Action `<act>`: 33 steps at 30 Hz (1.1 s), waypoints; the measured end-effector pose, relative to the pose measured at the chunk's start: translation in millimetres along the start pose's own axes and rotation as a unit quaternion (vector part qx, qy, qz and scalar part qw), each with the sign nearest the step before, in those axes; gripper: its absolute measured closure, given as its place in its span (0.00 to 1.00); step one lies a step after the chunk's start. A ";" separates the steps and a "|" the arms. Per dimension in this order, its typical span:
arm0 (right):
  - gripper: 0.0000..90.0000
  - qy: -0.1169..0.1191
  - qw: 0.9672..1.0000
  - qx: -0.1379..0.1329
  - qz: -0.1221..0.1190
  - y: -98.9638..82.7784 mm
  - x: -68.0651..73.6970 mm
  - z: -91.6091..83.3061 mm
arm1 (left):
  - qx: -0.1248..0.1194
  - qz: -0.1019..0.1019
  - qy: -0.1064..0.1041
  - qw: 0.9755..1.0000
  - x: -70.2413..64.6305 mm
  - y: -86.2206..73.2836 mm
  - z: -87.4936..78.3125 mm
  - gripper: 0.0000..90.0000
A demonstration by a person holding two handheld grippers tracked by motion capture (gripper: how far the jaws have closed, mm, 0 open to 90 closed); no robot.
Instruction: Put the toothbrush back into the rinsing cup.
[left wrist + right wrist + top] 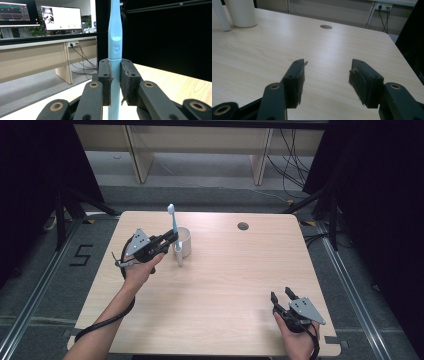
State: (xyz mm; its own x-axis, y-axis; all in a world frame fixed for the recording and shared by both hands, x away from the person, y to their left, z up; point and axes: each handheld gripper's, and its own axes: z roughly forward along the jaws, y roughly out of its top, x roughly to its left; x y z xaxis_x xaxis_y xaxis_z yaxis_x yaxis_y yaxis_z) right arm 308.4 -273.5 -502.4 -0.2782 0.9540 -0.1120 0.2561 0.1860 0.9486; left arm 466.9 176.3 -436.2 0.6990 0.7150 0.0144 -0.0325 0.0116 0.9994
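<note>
The left gripper (172,239) holds a light blue toothbrush (173,218) upright, with its 2 jaws pressed on the ribbed lower part of the handle. In the left gripper view the toothbrush (115,45) stands straight between the black pads (106,82) and goes up out of the top of the picture. In the high view the brush head is at the top, and the toothbrush is over the left edge of a white cup (184,241) that stands on the far left part of the wooden table (230,285). A short white thing (178,255) stands just beside the cup on its near side; what it is cannot be told.

The right gripper (283,295) is at the near right corner of the table, well apart from the cup. Its jaws are spread and hold nothing. In the right gripper view the cup (242,12) and the white thing (220,15) are far at the upper left, with bare table between.

A small round hole (243,226) is in the table near the far edge. Behind the table there are a pale bench (200,145) and hanging cables (292,165). The left gripper view shows 2 lit screens (61,18) in the background
</note>
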 end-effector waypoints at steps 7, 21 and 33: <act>0.51 0.001 1.000 -0.001 0.004 0.1 0.6 -0.1 | 0.001 -0.001 0.004 1.000 1.4 -2.7 1.5 0.88; 0.51 0.003 1.000 0.005 0.018 0.1 1.3 -1.1 | 0.011 -0.007 0.008 1.000 3.4 -12.4 4.3 0.87; 0.51 0.004 1.000 0.006 0.021 0.2 1.7 -1.2 | 0.018 -0.009 0.014 1.000 5.8 -18.5 5.8 0.88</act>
State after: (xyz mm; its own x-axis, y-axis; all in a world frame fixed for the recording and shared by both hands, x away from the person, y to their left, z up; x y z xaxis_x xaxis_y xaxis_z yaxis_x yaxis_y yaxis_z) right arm 306.8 -272.1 -502.0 -0.2743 0.9590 -0.0708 0.2792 0.1499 0.9485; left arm 475.8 176.2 -454.4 0.6792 0.7339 -0.0049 0.0064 0.0007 1.0000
